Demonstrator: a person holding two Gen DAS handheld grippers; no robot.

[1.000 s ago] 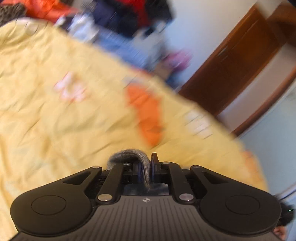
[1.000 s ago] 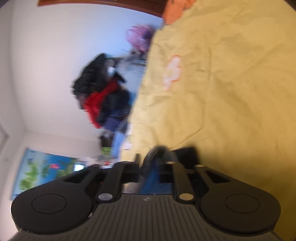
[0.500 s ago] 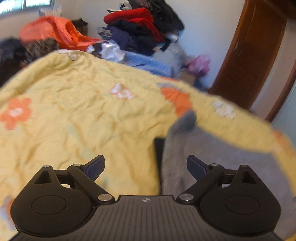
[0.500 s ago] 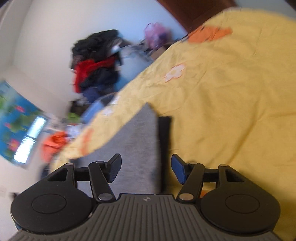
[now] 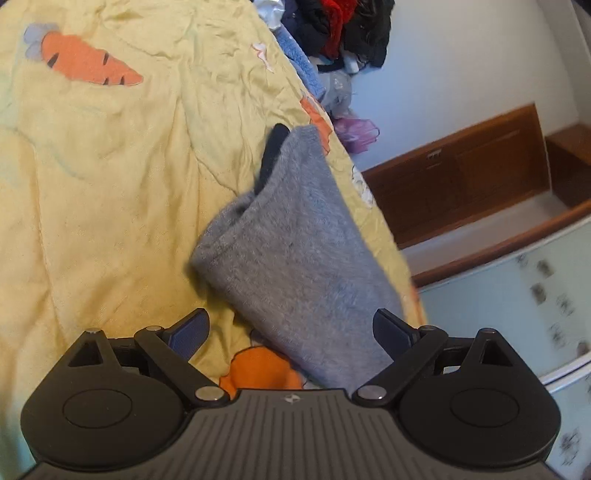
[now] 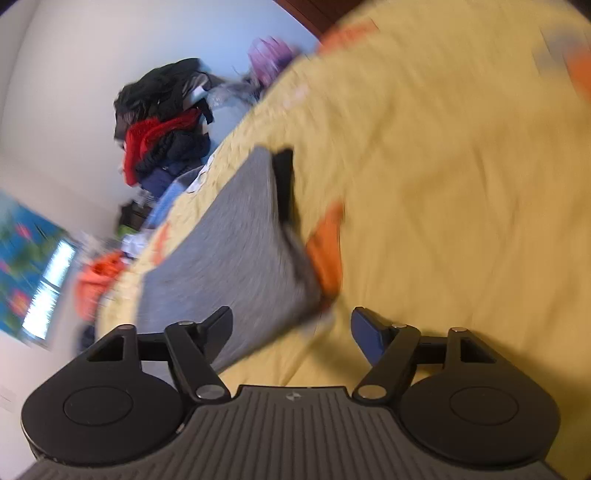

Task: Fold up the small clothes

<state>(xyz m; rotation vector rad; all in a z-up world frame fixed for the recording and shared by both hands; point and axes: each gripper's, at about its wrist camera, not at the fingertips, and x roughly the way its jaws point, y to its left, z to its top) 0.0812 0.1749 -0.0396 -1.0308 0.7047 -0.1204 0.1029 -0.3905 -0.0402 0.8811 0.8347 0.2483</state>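
A small grey knit garment [image 5: 295, 258] with a black band [image 5: 271, 155] at its far end lies folded on the yellow bedspread [image 5: 110, 206]. My left gripper [image 5: 291, 332] is open and empty, just short of the garment's near edge. In the right wrist view the same grey garment [image 6: 229, 254] lies ahead and left, its black band [image 6: 286, 184] on its right side. My right gripper [image 6: 291, 328] is open and empty, close to the garment's near corner. This view is blurred.
The bedspread has orange carrot prints [image 5: 85, 66]. A pile of dark and red clothes [image 5: 343, 29] sits beyond the bed's far edge, also in the right wrist view [image 6: 162, 122]. A wooden door [image 5: 461, 166] and wall lie past the bed's right edge.
One second ago both grippers were shut on the grey garment. Both have opened and let it go, and it now lies on the bed. Both views have swung.
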